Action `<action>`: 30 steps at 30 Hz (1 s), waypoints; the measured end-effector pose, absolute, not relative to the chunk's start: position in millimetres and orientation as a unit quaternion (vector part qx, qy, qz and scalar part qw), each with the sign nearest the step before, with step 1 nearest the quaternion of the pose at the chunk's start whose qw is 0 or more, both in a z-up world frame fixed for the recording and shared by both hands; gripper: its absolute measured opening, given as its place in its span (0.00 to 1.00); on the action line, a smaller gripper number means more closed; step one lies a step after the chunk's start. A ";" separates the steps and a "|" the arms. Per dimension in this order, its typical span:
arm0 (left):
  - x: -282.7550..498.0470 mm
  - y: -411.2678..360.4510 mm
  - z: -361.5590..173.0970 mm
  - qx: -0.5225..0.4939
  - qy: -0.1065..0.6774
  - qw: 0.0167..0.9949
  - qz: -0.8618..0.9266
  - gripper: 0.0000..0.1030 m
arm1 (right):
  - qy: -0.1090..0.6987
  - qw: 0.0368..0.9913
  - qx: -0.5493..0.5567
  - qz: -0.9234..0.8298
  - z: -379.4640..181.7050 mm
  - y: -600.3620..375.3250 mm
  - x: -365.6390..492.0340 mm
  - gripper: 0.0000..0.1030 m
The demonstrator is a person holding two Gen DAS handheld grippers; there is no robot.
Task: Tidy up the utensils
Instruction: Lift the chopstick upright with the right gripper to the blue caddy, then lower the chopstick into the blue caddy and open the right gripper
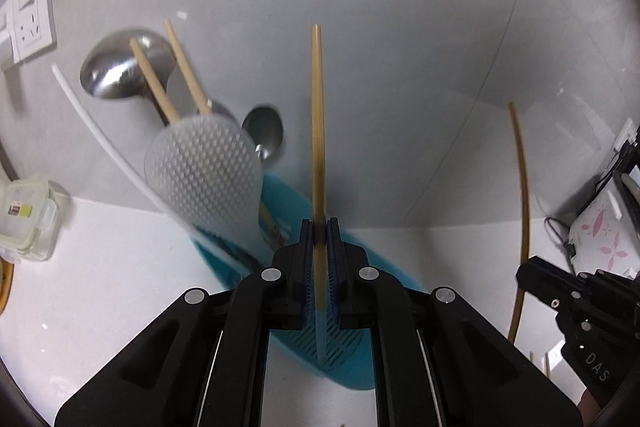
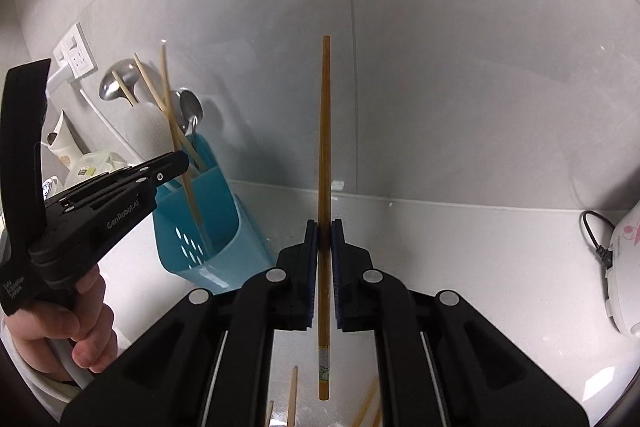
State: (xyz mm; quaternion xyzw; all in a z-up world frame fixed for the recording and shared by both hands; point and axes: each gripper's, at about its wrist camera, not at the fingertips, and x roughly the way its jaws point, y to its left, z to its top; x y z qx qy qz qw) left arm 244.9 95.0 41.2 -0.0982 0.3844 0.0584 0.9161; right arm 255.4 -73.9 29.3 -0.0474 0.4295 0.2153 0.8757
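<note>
The left gripper [image 1: 319, 227] is pinching a pale chopstick [image 1: 317, 115] between nearly closed jaws, the stick standing upright ahead of its fingertips. Its lower end is reaching down into the teal utensil caddy [image 1: 352, 359] that is sitting directly beneath and in front of these tongs on the white countertop [image 1: 100, 267]. To the left of the left gripper, the caddy's far compartment is holding a frosted dimpled paddle [image 1: 208, 171], a steel ladle [image 1: 120, 67], a smaller spoon [image 1: 266, 133] and two more chopsticks [image 1: 154, 83]. The right gripper [image 2: 325, 227] is clamping a darker brown chopstick [image 2: 325, 147] in the same way, jaws drawn in tight on its shaft, the stick pointing up along the grey wall [image 2: 440, 47]. Its decorated butt end is hanging below the fingers. This second stick is being held well to the right of the caddy. Loose chopsticks [image 2: 294, 395] are lying on the counter just under the right tongs. A white rice cooker [image 2: 624, 267] is standing off to the far right.
</note>
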 end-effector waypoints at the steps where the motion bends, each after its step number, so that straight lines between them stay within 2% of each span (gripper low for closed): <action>1: 244.2 95.4 40.2 -0.099 0.388 0.914 0.063 0.09 | 0.431 0.875 -0.048 0.215 27.7 -74.4 255.4 0.06; 3: 240.4 94.8 36.5 -0.099 0.395 0.911 0.065 0.12 | 0.434 0.874 -0.049 0.214 26.5 -76.3 255.7 0.06; 5: 236.4 95.4 34.4 -0.094 0.399 0.909 0.078 0.29 | 0.435 0.873 -0.049 0.214 27.1 -77.7 256.1 0.06; 7: 229.0 97.1 38.1 -0.092 0.396 0.909 0.090 0.55 | 0.432 0.874 -0.049 0.216 31.0 -80.0 256.6 0.06; 8: 224.7 98.2 40.8 -0.093 0.396 0.909 0.094 0.59 | 0.430 0.875 -0.048 0.217 33.7 -78.9 257.5 0.06; 10: 217.9 101.5 44.5 -0.090 0.397 0.907 0.103 0.74 | 0.425 0.876 -0.045 0.223 40.9 -77.0 259.5 0.06; 12: 211.4 106.6 48.6 -0.088 0.399 0.905 0.118 0.84 | 0.417 0.879 -0.044 0.228 49.6 -73.6 261.5 0.06; 15: 202.1 112.8 54.7 -0.095 0.402 0.902 0.128 0.93 | 0.405 0.882 -0.038 0.238 63.7 -70.1 264.2 0.06; 30: 175.3 155.8 73.0 -0.110 0.415 0.885 0.181 0.94 | 0.333 0.889 0.009 0.315 112.4 -27.9 272.5 0.06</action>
